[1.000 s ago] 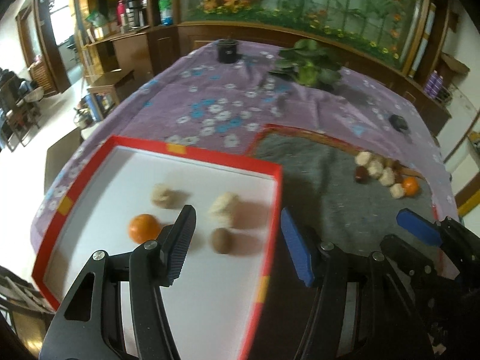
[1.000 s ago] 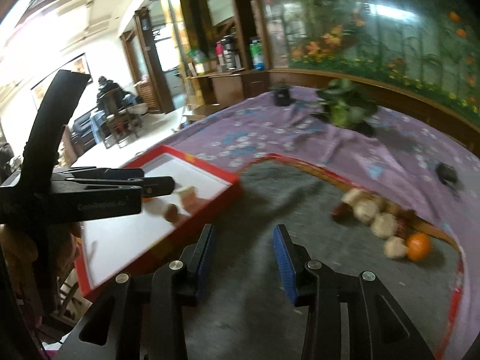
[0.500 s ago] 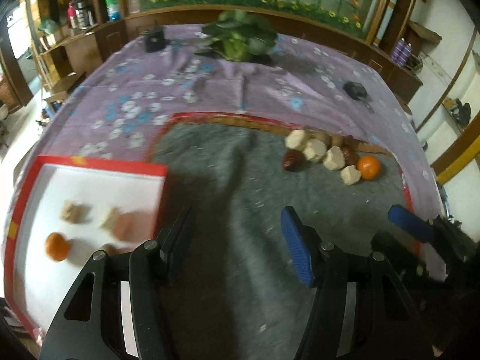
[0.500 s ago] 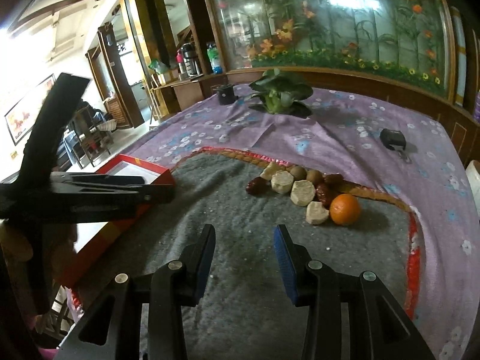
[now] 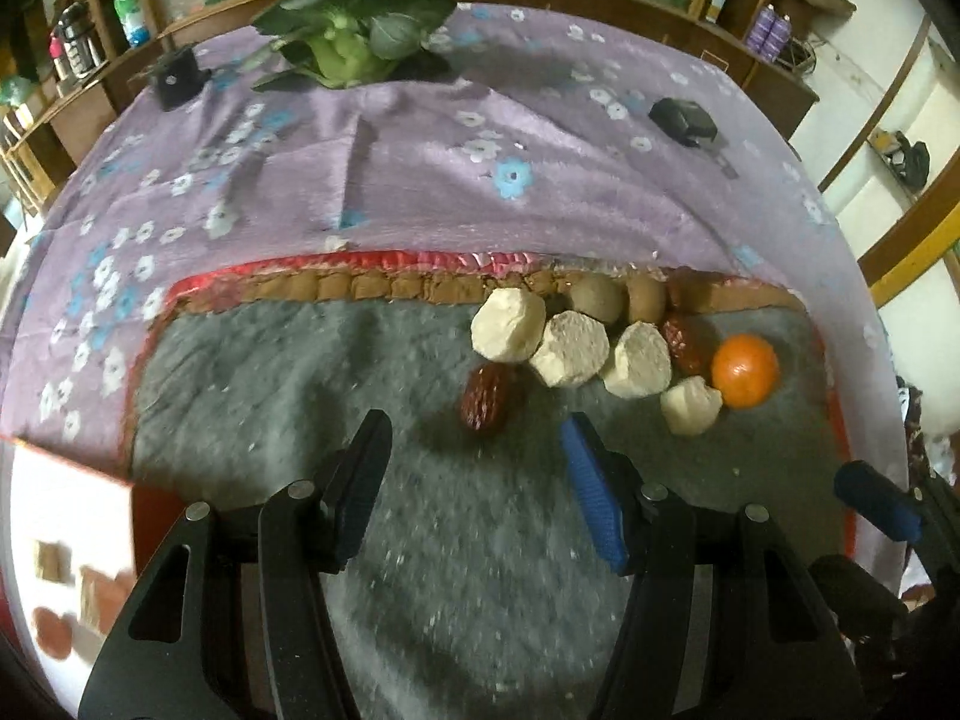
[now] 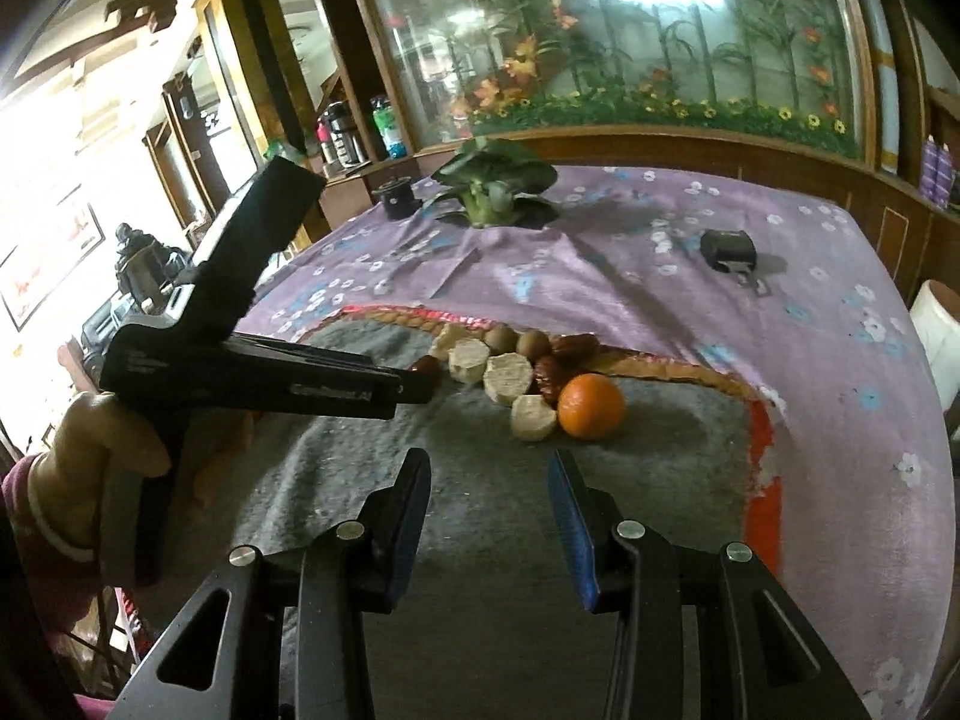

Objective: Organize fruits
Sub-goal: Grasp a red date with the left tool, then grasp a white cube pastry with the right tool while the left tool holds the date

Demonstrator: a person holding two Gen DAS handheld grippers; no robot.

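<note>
A pile of fruit lies on the grey felt mat (image 5: 312,396): a red date (image 5: 487,397), several pale peeled pieces (image 5: 570,349), brown kiwis (image 5: 597,298) and an orange (image 5: 744,370). My left gripper (image 5: 474,450) is open and empty, just short of the red date. My right gripper (image 6: 489,480) is open and empty, hovering in front of the orange (image 6: 591,406) and a pale piece (image 6: 533,417). The left gripper's side (image 6: 336,387) shows in the right wrist view. The red-rimmed white tray (image 5: 66,516) holding sorted fruit shows at the lower left.
A purple flowered cloth (image 5: 420,168) covers the table. On it lie a leafy green vegetable (image 5: 354,30), a small black cup (image 5: 177,81) and a black key fob (image 5: 681,117). Wooden cabinets and a flower mural stand behind.
My left gripper has swung right, from over the tray to the fruit pile. My right gripper has moved closer to the orange. Both stay open and empty.
</note>
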